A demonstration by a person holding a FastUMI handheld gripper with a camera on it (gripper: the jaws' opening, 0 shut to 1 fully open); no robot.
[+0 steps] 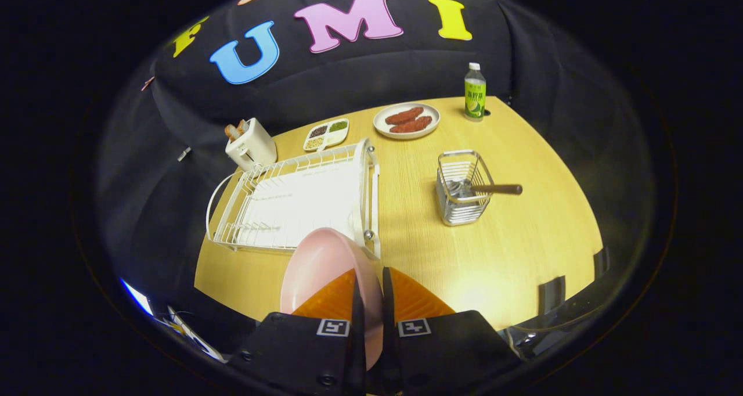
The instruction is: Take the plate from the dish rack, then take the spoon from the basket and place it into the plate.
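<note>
Your tool (371, 294) is clamped on the rim of the pink plate (322, 268), held on edge just ahead, clear of the dish rack (302, 195) beyond; it looks stiff, light and slick, so grip stays at the rim

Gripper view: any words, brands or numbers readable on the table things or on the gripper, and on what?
Bottle: the label carries print, too small to read.
Gripper, shut on the pink plate: two square black-and-white markers, patterns, not words.
Toaster, dish rack, basket: no text visible.
</note>
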